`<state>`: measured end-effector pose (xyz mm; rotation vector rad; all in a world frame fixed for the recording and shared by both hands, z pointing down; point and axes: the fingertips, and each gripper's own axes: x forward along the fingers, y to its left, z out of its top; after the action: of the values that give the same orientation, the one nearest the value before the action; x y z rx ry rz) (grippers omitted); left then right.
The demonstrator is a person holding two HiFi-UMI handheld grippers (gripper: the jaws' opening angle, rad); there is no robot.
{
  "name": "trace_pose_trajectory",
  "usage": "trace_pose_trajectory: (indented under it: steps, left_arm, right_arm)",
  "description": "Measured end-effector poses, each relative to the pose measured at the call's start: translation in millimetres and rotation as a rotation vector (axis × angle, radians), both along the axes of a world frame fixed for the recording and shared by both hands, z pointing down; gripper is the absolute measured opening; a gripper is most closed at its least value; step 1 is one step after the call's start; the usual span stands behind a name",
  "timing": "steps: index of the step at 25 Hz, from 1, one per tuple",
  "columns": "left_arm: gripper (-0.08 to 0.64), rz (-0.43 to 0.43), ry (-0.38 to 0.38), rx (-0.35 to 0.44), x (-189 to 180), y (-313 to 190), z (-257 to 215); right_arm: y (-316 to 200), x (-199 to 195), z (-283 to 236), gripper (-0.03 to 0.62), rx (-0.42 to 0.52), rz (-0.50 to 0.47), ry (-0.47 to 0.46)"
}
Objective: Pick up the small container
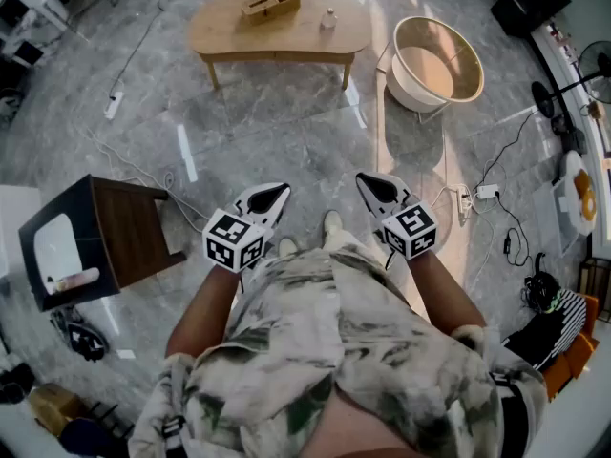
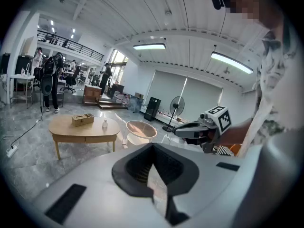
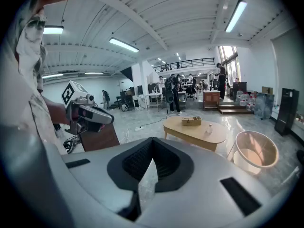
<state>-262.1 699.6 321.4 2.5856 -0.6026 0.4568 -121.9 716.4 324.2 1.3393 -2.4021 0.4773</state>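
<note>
Both the left gripper (image 1: pixel 272 197) and the right gripper (image 1: pixel 372 187) are clenched shut on nothing, held side by side at the person's waist and tipped a little toward the floor. The small container (image 1: pixel 328 17) stands upright on the wooden table (image 1: pixel 286 38), just right of the wooden box (image 1: pixel 270 4). It is well apart from both claws, straight ahead across open floor. I'd judge the right gripper marginally nearer, so the person must walk up before either can reach.
</note>
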Motion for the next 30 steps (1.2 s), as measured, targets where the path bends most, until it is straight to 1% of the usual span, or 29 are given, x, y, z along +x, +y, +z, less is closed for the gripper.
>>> trace_pose_trajectory:
  steps: [3,9,11,15,17,20,22,25,30]
  left_arm:
    - [0.022,-0.011,-0.003,-0.005,28.3,-19.5,1.1]
    - [0.021,-0.024,-0.022,-0.019,87.1,-55.9,-0.1]
    - [0.021,-0.036,-0.027,-0.024,106.5,-67.4,-2.4]
    - [0.021,-0.051,-0.039,-0.019,142.9,-85.3,-4.9]
    - [0.021,-0.066,-0.038,-0.014,155.0,-96.1,-4.1]
    - [0.021,-0.077,-0.043,-0.025,164.1,-110.1,2.3]
    - [0.021,-0.072,-0.047,-0.035,165.1,-120.2,6.3]
    - [0.021,-0.068,-0.043,-0.044,162.7,-141.3,11.0]
    - [0.021,-0.042,-0.014,-0.041,152.6,-204.6,20.5]
  right_arm:
    - [-22.8,26.4,-0.8,0.02,0.009,-0.006,-0.008]
    - [-61.4,75.5,1.4,0.02,0.005,-0.058,-0.016]
    - [-72.9,94.7,4.1,0.02,0.001,-0.062,-0.033]
    - [-93.4,134.2,12.7,0.021,-0.003,-0.065,-0.098]
    - [-106.7,147.1,18.2,0.029,0.003,-0.084,-0.1]
    - [-125.6,157.0,27.4,0.08,0.011,-0.099,-0.072]
    - [-138.7,158.2,33.9,0.104,0.006,-0.118,-0.037]
    - [-163.1,158.5,39.0,0.114,0.002,-0.13,0.002]
    - [-222.7,151.8,47.0,0.114,-0.005,-0.06,0.007]
